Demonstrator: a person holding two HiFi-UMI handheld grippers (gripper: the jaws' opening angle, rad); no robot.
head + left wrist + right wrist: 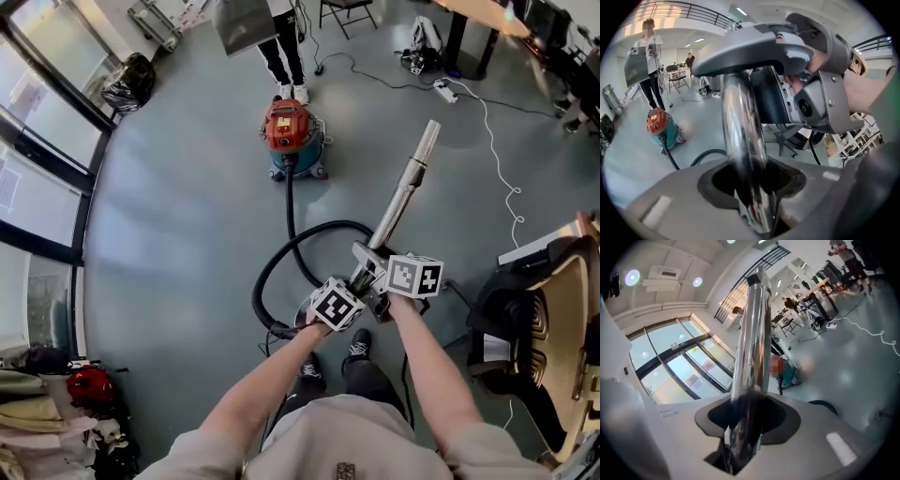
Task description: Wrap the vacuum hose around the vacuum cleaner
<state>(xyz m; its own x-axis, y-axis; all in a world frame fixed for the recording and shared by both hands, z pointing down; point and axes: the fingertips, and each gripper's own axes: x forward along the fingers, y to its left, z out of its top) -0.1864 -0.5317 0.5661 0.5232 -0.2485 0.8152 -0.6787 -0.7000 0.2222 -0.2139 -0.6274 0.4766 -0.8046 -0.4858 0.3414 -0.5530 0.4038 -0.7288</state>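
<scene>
From the head view, the person grips the metal tube (405,192) at the end of the hose with both tools. The left hand-held gripper (354,289) holds it low down, and the right hand-held gripper (371,257) sits just ahead of it, further up the same tube. The vacuum cleaner (292,141) stands on the floor (178,216) well ahead of both, with someone's legs (286,56) just beyond it. The black hose (281,272) runs from the cleaner's front towards the person, then swings in one loose loop on the floor below the grippers. None of it lies round the cleaner yet.

In the left gripper view, the jaws are clamped on the shiny tube, which rises straight out from between them. The right hand-held gripper is closed round the tube just above. The cleaner is far off to the left, and a bend of hose lies between it and the jaws.

In the right gripper view, these jaws are likewise pressed onto the tube, which points up and away. The cleaner shows small beyond it, and a curve of hose lies to the right.

I'd say this is the very start of the task: the tube is picked up, but the wrapping isn't begun. The next move looks like carrying the tube over to the cleaner and leading the hose round its body, keeping both grips firm and the loop from kinking or tangling underfoot.
</scene>
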